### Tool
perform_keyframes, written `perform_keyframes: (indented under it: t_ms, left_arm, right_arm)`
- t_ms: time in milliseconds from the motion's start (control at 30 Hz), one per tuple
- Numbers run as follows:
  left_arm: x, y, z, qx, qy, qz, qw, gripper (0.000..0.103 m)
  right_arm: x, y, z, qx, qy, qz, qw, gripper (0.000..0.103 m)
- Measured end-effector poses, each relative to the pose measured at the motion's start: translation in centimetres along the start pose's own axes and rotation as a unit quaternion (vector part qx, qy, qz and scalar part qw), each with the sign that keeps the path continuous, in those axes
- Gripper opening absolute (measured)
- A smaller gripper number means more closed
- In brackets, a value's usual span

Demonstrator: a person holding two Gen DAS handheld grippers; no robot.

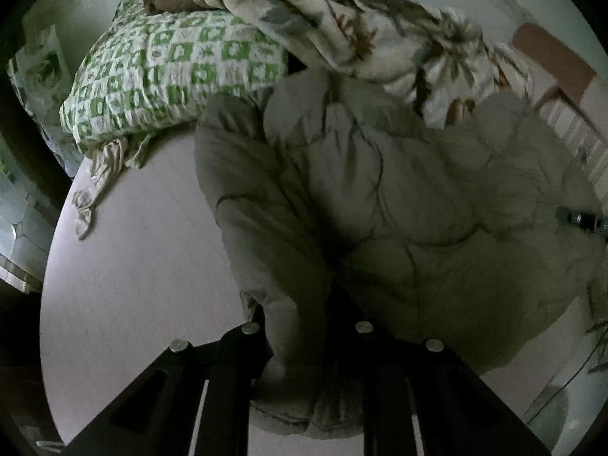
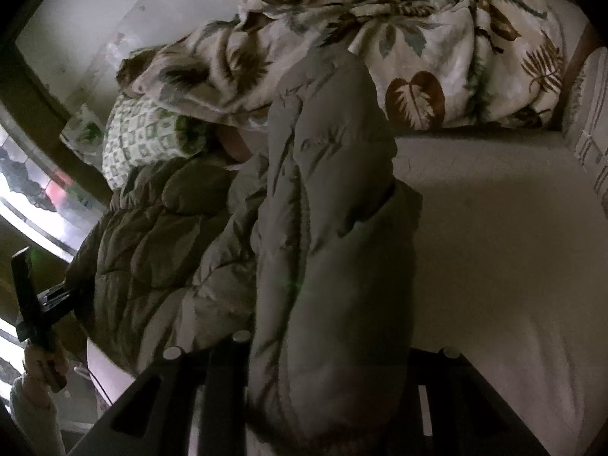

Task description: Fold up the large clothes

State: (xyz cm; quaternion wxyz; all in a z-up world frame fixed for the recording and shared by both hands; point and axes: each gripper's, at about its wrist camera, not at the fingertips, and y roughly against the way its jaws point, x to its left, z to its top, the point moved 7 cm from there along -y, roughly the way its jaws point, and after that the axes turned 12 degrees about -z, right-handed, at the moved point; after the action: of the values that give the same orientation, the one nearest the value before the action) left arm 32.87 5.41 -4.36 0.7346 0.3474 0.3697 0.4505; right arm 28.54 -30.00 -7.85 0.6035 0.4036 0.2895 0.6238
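A grey-green quilted puffer jacket (image 1: 399,205) lies bunched on the pale bed sheet (image 1: 144,273). My left gripper (image 1: 304,338) is shut on one jacket sleeve, which runs up between its fingers. My right gripper (image 2: 326,342) is shut on the other sleeve (image 2: 326,197), which rises thick between its fingers and hides the right one. The jacket's body (image 2: 159,243) lies to the left in the right wrist view, where the left gripper's body (image 2: 41,304) also shows at its far edge. The right gripper's tip shows at the left wrist view's right edge (image 1: 581,220).
A green-and-white checked pillow (image 1: 171,72) and a leaf-print blanket (image 2: 399,49) lie at the head of the bed against the wall. A small crumpled cloth (image 1: 95,190) lies by the pillow. Bare sheet (image 2: 501,228) lies right of the jacket. A window (image 2: 34,197) is at left.
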Motion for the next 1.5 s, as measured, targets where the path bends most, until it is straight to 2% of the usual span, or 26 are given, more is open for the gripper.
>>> perform_keyframes:
  t_ms: [133,233,300,400,467,500,533,633,700,867,967,1067,1167,1233,1267,1300,1400,1500]
  left_arm:
    - [1.9,-2.9,-3.3,0.028,0.03,0.004,0.9991,0.017]
    - [3.5,-5.5,-4.9,0.039,0.056,0.008,0.9976,0.019]
    - [4.5,-7.3,-5.7,0.039,0.075,0.007,0.9964,0.024]
    - [5.1,-8.7,-5.6,0.032,0.079,0.013,0.9963,0.034]
    - [5.3,-8.9,-5.3,0.028,0.078,0.017,0.9964,0.037]
    - [5.4,-8.9,-5.1,0.024,0.08,0.016,0.9964,0.04]
    - [5.5,-8.8,-5.1,0.021,0.081,0.017,0.9963,0.043]
    - [6.2,-7.8,-5.3,0.011,0.086,0.025,0.9959,0.061]
    - [6.5,-7.0,-6.0,0.004,0.098,0.017,0.995,0.07]
    - [7.1,-3.8,-7.8,-0.02,0.122,0.001,0.9924,0.07]
    - [6.6,-2.6,-8.9,-0.028,0.124,-0.001,0.9919,0.07]
    - [6.2,-2.4,-10.4,-0.029,0.117,0.007,0.9927,0.071]
    - [6.3,-3.6,-11.8,-0.015,0.118,0.021,0.9927,0.074]
    - [6.9,-4.3,-12.2,-0.017,0.138,0.017,0.9901,0.077]
    - [7.1,-4.5,-12.3,-0.018,0.145,0.019,0.9891,0.085]
    - [7.4,-4.8,-12.5,-0.02,0.152,0.026,0.9879,0.089]
    - [7.8,-5.3,-12.7,-0.022,0.161,0.025,0.9865,0.089]
    - [7.5,-4.5,-12.7,-0.028,0.159,0.031,0.9863,0.089]
  right_arm:
    - [-0.9,-1.9,-3.2,0.015,-0.005,-0.033,0.999,0.029]
    - [-2.6,-5.1,-5.2,0.035,-0.024,-0.063,0.997,0.037]
    - [-4.0,-7.4,-6.4,0.046,-0.036,-0.082,0.995,0.054]
    - [-5.2,-9.4,-7.1,0.056,-0.054,-0.077,0.994,0.066]
    - [-5.7,-10.0,-7.1,0.058,-0.059,-0.083,0.993,0.082]
    - [-6.0,-10.1,-7.0,0.057,-0.056,-0.092,0.993,0.086]
    - [-6.1,-10.1,-6.9,0.056,-0.055,-0.094,0.992,0.086]
    - [-6.2,-9.3,-6.5,0.047,-0.054,-0.099,0.993,0.087]
    - [-6.1,-8.1,-6.0,0.034,-0.053,-0.103,0.993,0.087]
    - [-5.3,-3.6,-6.1,-0.007,-0.039,-0.109,0.993,0.098]
    - [-2.8,-1.8,-7.3,-0.019,-0.016,-0.109,0.994,0.099]
    - [-0.6,-1.0,-9.6,-0.014,0.0,-0.091,0.996,0.099]
    - [0.3,-2.0,-12.4,0.012,0.013,-0.084,0.996,0.099]
    - [0.4,-3.6,-13.5,0.027,0.017,-0.1,0.995,0.099]
    - [0.3,-4.6,-13.8,0.031,0.017,-0.117,0.992,0.099]
    - [0.1,-5.6,-14.1,0.038,0.015,-0.126,0.991,0.102]
    - [-0.6,-7.2,-14.4,0.054,-0.002,-0.135,0.989,0.103]
    - [-0.1,-6.6,-14.0,0.045,0.004,-0.151,0.987,0.103]
